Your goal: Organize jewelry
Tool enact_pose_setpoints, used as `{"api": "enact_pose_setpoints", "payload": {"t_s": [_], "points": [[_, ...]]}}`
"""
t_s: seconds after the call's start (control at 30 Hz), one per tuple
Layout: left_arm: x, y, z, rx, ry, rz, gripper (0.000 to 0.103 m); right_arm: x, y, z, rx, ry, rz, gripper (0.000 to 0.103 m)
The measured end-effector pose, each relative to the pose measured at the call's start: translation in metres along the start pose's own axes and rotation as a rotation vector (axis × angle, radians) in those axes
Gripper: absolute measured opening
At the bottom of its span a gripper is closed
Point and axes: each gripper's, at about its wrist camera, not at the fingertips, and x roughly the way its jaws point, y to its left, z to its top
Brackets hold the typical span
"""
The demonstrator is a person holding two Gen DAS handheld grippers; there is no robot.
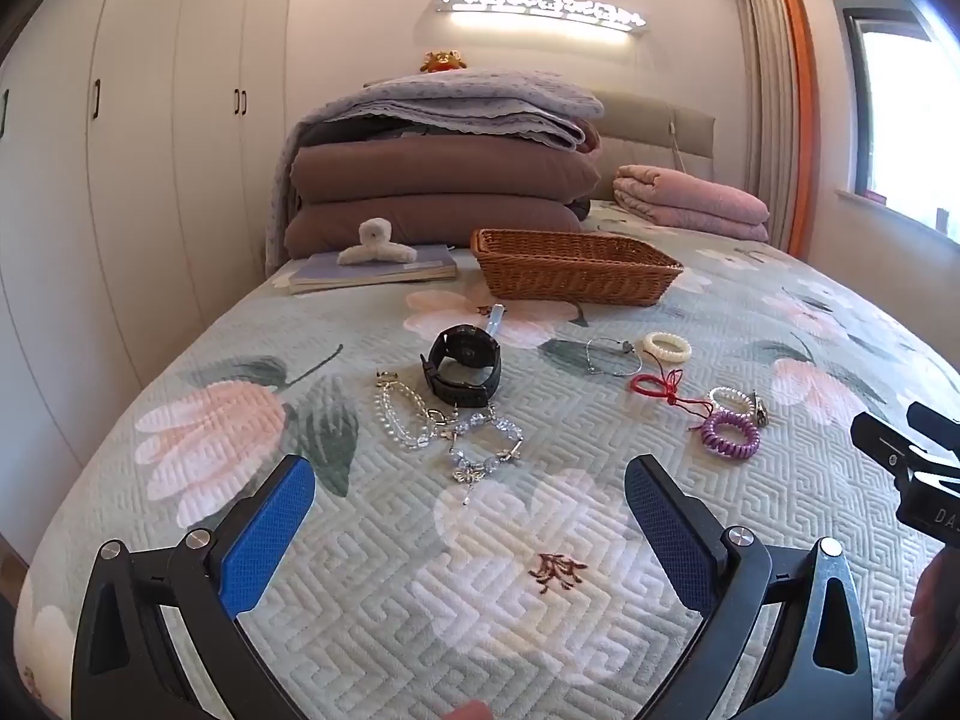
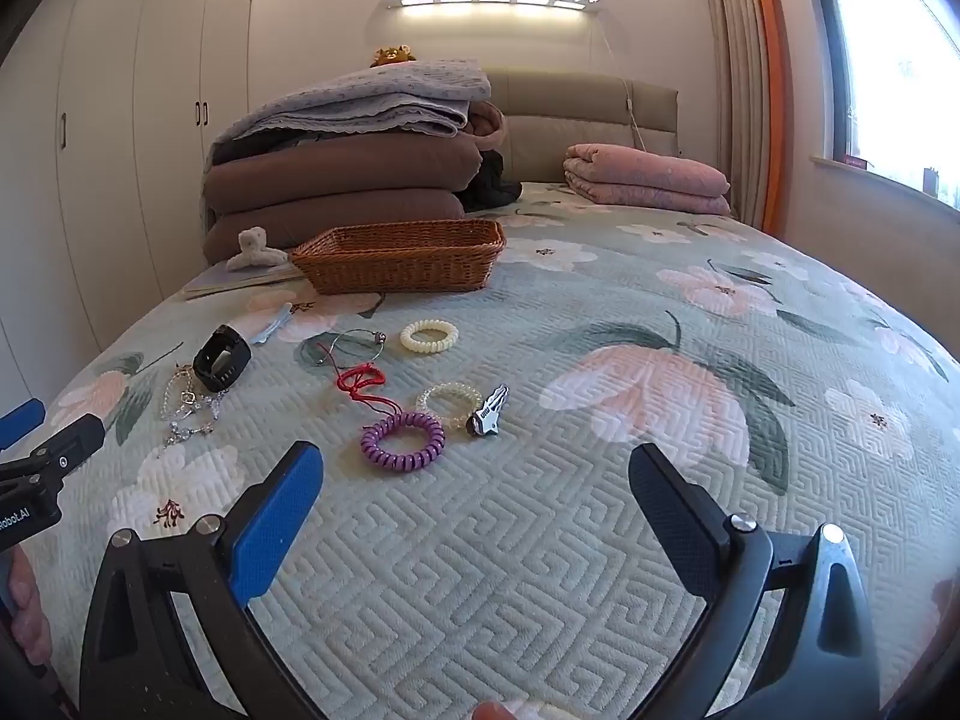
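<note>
I hold the left gripper tilted downward over the bedspread, jaws spread wide and empty; the right gripper matches it. Short of the wicker basket lie the black watch, bead bracelets and purple coil tie

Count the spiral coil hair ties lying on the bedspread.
3. A purple coil tie lies nearest the right claw; a clear one sits just behind it, touching a silver clip; a cream one lies farther back, toward the wicker basket. None looks hidden.
</note>
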Motion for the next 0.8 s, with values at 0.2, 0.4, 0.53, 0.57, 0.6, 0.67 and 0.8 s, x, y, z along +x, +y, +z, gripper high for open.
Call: {"api": "enact_pose_setpoints", "payload": {"t_s": [0.2, 0.4, 0.53, 0.57, 0.6, 0.67, 0.8], "points": [[0.003, -0.002, 0.0, 0.014, -0.002, -0.012, 0.103, 0.001, 0.0, 0.001, -0.002, 0.001, -0.002, 0.102], [0.008, -0.004, -0.001, 0.018, 0.004, -0.015, 0.103, 0.007, 0.0, 0.001, -0.004, 0.004, -0.003, 0.102], [0.013, -0.001, -0.001, 0.014, 0.011, -0.014, 0.103, 0.01, -0.001, 0.002, -0.008, 0.004, -0.002, 0.102], [0.014, -0.001, -0.001, 0.016, 0.014, -0.009, 0.103, 0.013, -0.002, 0.003, -0.009, 0.006, -0.002, 0.102], [0.015, 0.0, -0.001, 0.016, 0.014, -0.007, 0.103, 0.014, -0.002, 0.003, -0.009, 0.008, -0.001, 0.102], [0.017, 0.002, 0.0, 0.012, 0.014, -0.005, 0.103, 0.017, -0.001, 0.004, -0.011, 0.011, 0.001, 0.102], [0.021, 0.005, 0.001, 0.009, 0.015, -0.006, 0.103, 0.019, 0.001, 0.004, -0.015, 0.015, 0.003, 0.102]]}}
